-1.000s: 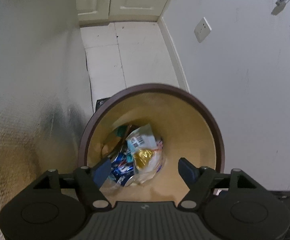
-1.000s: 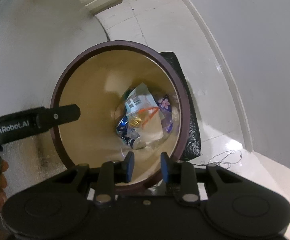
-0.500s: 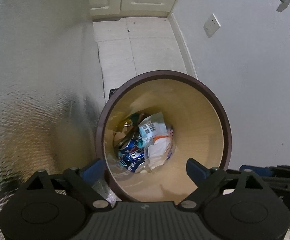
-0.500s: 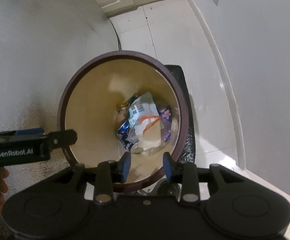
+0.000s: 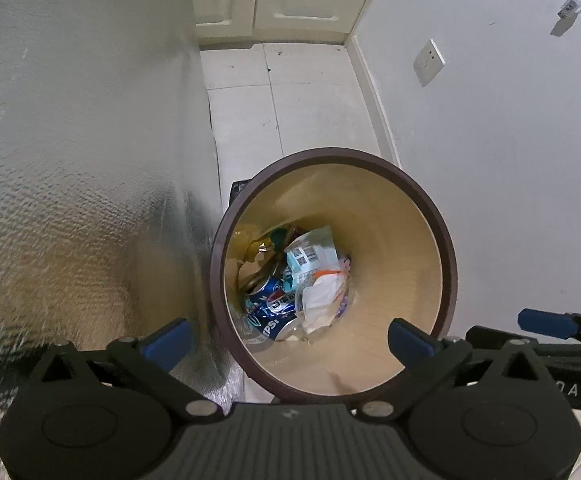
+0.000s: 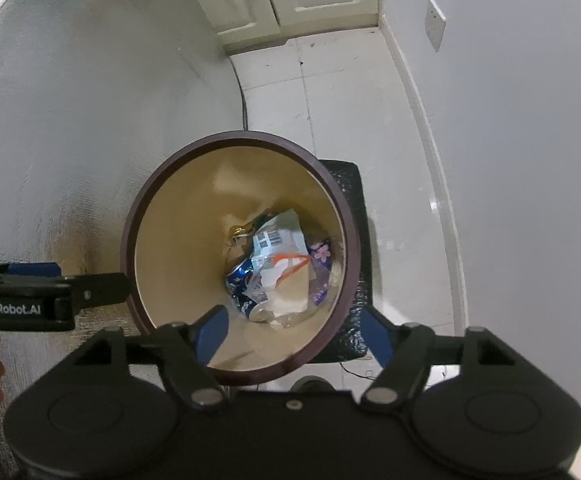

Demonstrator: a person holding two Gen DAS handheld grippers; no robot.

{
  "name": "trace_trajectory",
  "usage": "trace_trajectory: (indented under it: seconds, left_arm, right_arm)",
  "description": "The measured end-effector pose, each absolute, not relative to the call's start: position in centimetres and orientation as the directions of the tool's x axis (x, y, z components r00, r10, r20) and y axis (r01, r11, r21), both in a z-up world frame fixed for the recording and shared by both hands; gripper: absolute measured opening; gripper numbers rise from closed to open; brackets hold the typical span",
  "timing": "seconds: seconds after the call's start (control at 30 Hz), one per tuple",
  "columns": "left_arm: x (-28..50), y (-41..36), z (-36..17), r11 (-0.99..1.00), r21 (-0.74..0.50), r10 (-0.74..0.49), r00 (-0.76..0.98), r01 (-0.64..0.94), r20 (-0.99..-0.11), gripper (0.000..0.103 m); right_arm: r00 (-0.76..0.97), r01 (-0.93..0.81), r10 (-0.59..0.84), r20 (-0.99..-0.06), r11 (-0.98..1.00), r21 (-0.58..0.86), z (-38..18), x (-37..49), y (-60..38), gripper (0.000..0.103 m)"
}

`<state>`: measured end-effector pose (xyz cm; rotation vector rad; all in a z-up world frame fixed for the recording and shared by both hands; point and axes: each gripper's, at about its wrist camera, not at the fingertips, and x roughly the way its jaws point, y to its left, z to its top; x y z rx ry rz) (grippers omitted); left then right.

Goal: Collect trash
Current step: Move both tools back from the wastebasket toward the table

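A round bin with a dark brown rim [image 5: 448,240] [image 6: 346,224] and tan inside stands on the floor below both grippers. At its bottom lies trash: blue Pepsi cans [image 5: 272,308] [image 6: 240,276], white wrappers [image 5: 314,256] [image 6: 278,240] and a purple flowered packet [image 6: 322,256]. My left gripper [image 5: 288,340] is open and empty above the bin's near rim. My right gripper [image 6: 294,330] is open and empty above the bin. The right gripper shows at the right edge of the left wrist view [image 5: 546,322], and the left gripper at the left edge of the right wrist view [image 6: 50,284].
A silver foil-covered surface [image 5: 70,200] [image 6: 70,120] rises close to the left of the bin. A grey wall [image 5: 510,160] with a socket [image 5: 429,62] stands on the right. A black bag [image 6: 350,240] lies beside the bin. White tiled floor [image 5: 282,112] runs to cream doors.
Both grippers have risen away from the bin, which looks smaller. My right gripper's jaws have opened wide from nearly closed. My left gripper has opened a little wider.
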<state>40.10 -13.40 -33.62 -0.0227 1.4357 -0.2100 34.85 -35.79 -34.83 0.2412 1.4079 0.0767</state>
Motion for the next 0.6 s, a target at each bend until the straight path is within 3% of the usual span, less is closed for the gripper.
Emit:
trace_trajectory:
  seconds: [0.2, 0.33, 0.6]
  left_arm:
    - [38.9, -13.2, -32.3, 0.981, -0.136, -0.155, 0.142, 0.135, -0.978, 0.103]
    - [38.2, -13.1, -31.3, 0.982, -0.130, -0.151, 0.155, 0.135, -0.976, 0.103]
    - [36.1, -12.9, -29.2, 0.983, -0.128, -0.152, 0.190, 0.133, -0.970, 0.103]
  right_arm:
    - [0.195, 0.105, 0.174, -0.965, 0.975, 0.197, -33.3, 33.9, -36.2, 0.096]
    - [0.225, 0.108, 0.154, -0.962, 0.977, 0.182, -32.0, 33.3, -36.6, 0.103]
    - [0.262, 0.112, 0.117, -0.958, 0.982, 0.150, -29.9, 31.9, -37.4, 0.103]
